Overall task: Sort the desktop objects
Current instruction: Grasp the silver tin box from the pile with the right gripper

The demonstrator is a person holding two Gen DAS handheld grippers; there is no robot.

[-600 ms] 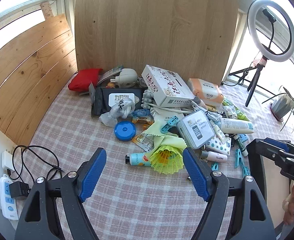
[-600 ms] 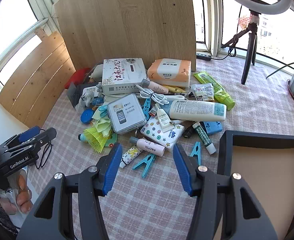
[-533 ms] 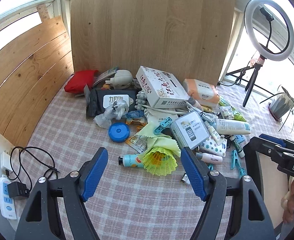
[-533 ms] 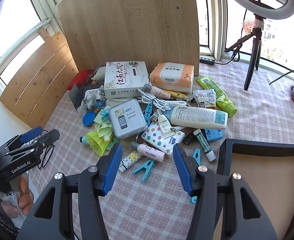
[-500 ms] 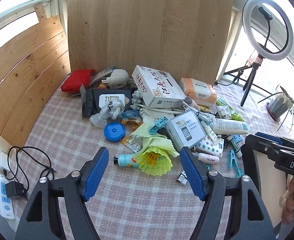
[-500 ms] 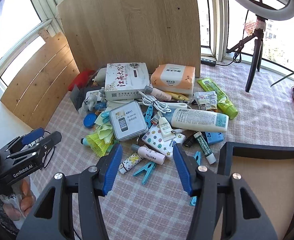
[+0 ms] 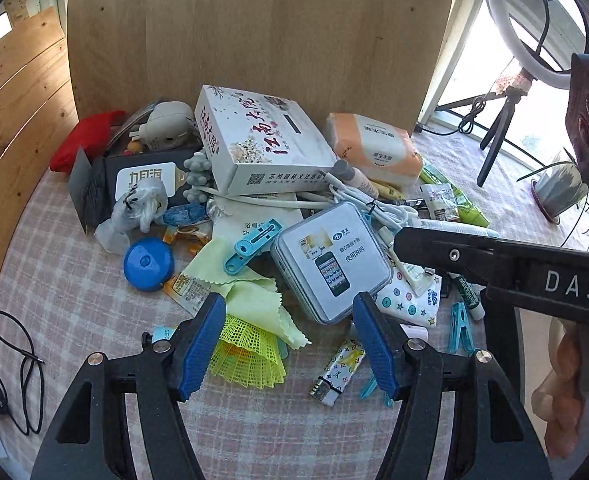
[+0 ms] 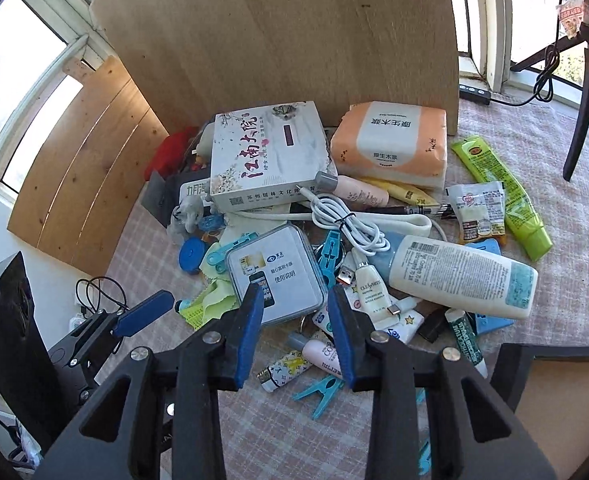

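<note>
My left tongs [image 7: 288, 340] hang wide and empty over the yellow shuttlecock [image 7: 250, 354] at the near edge of the pile on the counter [image 7: 74, 300]. My right tongs [image 8: 294, 328] gape too, holding nothing, poised above the silver tin [image 8: 274, 276] mid-pile, beside the lotion bottle [image 8: 462, 276].

Looks like a sunny room at home: checked tablecloth [image 7: 74, 300], big windows [image 8: 22, 80], potted plant [image 7: 560, 190], ring light [image 7: 534, 28], tissue pack [image 8: 390, 148] and lotion bottle [image 8: 462, 276].
</note>
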